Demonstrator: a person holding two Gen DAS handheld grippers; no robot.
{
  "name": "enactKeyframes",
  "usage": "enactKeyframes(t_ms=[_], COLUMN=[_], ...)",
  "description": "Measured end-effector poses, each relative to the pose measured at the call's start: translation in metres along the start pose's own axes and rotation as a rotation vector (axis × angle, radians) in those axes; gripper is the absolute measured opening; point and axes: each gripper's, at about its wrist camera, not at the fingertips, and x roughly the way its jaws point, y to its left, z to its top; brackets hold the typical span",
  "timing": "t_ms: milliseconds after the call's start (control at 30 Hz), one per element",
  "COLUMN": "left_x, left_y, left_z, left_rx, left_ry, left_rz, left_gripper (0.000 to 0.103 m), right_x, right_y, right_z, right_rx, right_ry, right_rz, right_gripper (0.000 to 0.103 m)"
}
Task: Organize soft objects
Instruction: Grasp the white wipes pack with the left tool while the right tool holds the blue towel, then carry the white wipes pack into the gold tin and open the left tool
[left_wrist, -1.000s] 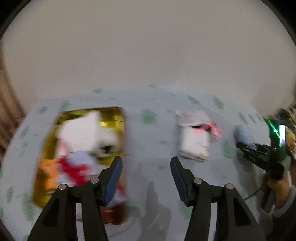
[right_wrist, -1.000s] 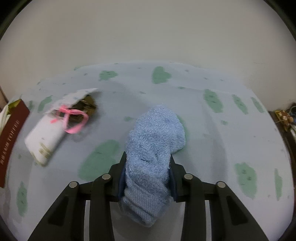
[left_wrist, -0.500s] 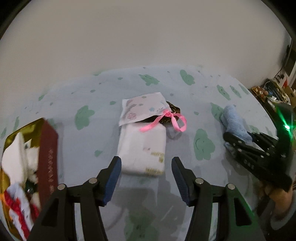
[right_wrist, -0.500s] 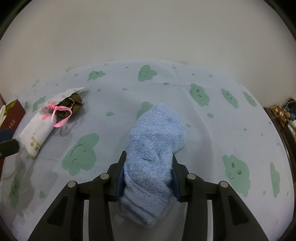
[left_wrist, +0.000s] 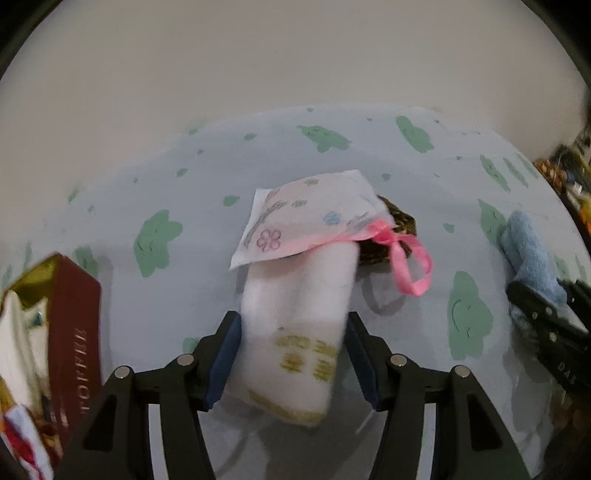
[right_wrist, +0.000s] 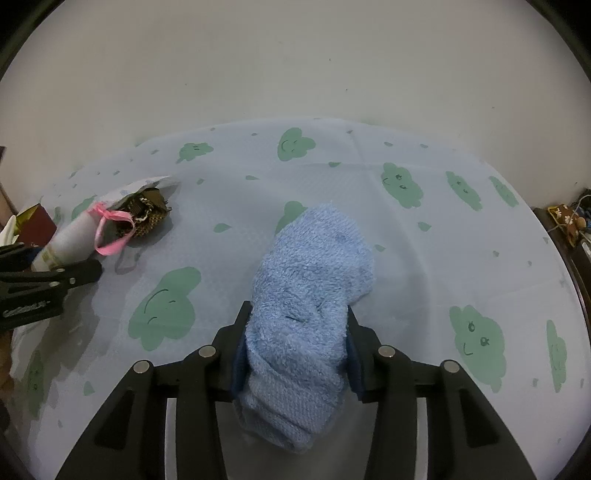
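Observation:
A white soft pack (left_wrist: 299, 325) with gold print lies on the cloud-patterned cloth, under a flowered sheet (left_wrist: 303, 218) tied with a pink ribbon (left_wrist: 404, 258). My left gripper (left_wrist: 293, 354) is open, its fingers on either side of the pack's near end. My right gripper (right_wrist: 295, 354) is shut on a rolled blue towel (right_wrist: 310, 302). The towel also shows at the right of the left wrist view (left_wrist: 528, 258). The pack shows at the left of the right wrist view (right_wrist: 74, 236).
A dark red box (left_wrist: 75, 332) with a gold inside holds white and red soft things at the left edge. A small dark woven item (left_wrist: 395, 236) lies behind the ribbon. A pale wall stands behind the table. Clutter sits off the right edge (right_wrist: 569, 221).
My left gripper has swung right from the box and moved forward until its fingers straddle the white pack. My right gripper keeps hold of the blue towel and has barely moved.

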Motion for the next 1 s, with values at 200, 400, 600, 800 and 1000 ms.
enactKeyframes(t_ms=[200, 400, 600, 800, 1000], left_x=[-0.005, -0.018, -0.034, -0.05, -0.071], left_y=[0.016, 0.009, 0.001, -0.001, 0.003], left_z=[-0.005, -0.012, -0.024, -0.028, -0.034], left_rx=[-0.098, -0.068, -0.037, -0.022, -0.026], left_ry=[-0.04, -0.057, -0.07, -0.083, -0.106], left_rz=[-0.078, -0.085, -0.124, -0.137, -0.12], left_gripper=[0.052, 0.034, 0.029, 0.029, 0.029], right_x=[0.001, 0.0, 0.0, 0.0, 0.0], right_y=[0.001, 0.002, 0.002, 0.002, 0.003], right_z=[0.0, 0.0, 0.0, 0.0, 0.0], right_rx=[-0.003, -0.003, -0.004, -0.004, -0.004], right_ry=[0.002, 0.003, 0.003, 0.004, 0.004], right_rz=[0.0, -0.004, -0.004, -0.006, -0.006], right_gripper=[0.045, 0.045, 0.045, 0.045, 0.045])
